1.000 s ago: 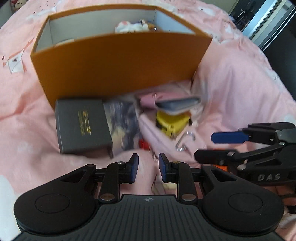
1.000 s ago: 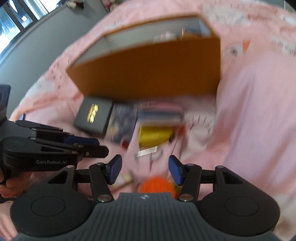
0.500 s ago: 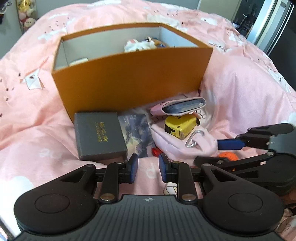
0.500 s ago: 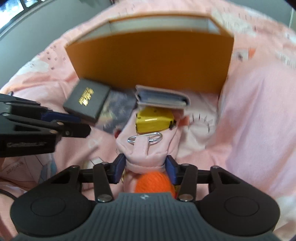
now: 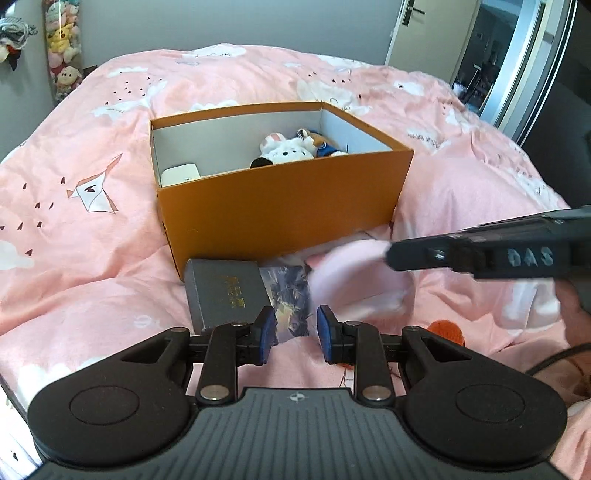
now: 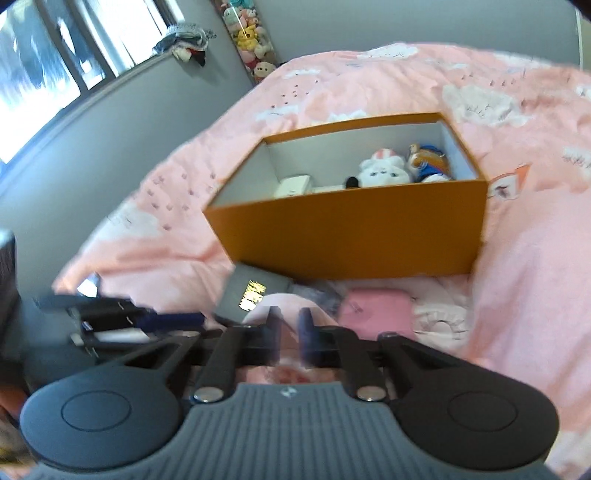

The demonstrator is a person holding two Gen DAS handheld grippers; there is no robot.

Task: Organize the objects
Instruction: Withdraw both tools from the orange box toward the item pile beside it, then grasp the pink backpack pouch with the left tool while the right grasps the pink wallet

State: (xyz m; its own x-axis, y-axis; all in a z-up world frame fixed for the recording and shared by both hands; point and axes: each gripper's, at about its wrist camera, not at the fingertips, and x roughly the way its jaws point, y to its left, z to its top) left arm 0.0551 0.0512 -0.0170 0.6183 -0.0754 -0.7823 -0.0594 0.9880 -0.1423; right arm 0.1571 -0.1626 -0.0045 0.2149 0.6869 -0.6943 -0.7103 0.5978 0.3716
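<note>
An open orange box [image 5: 280, 206] [image 6: 354, 236] stands on the pink bedspread with plush toys [image 5: 288, 149] and a small white item [image 5: 181, 174] inside. My right gripper [image 6: 290, 330] is shut on a pink cloth pouch [image 6: 258, 312]. In the left wrist view it reaches in from the right [image 5: 391, 254], and the pouch [image 5: 354, 280] hangs blurred above the bed. My left gripper [image 5: 295, 332] hovers over a grey box [image 5: 221, 291] and a picture card [image 5: 290, 295]. Its jaws are opening with nothing between them.
A pink wallet [image 6: 376, 310] lies in front of the orange box. An orange woolly ball [image 5: 445, 330] sits on the bedspread near a person's hand [image 5: 576, 332]. Hanging plush toys [image 5: 62, 48] line the grey wall behind the bed. A door [image 5: 421, 33] is far right.
The right gripper closed on the pink pouch and lifted it off the bed. Both grippers rose and tilted up, so the inside of the box shows. The yellow tape measure is out of sight.
</note>
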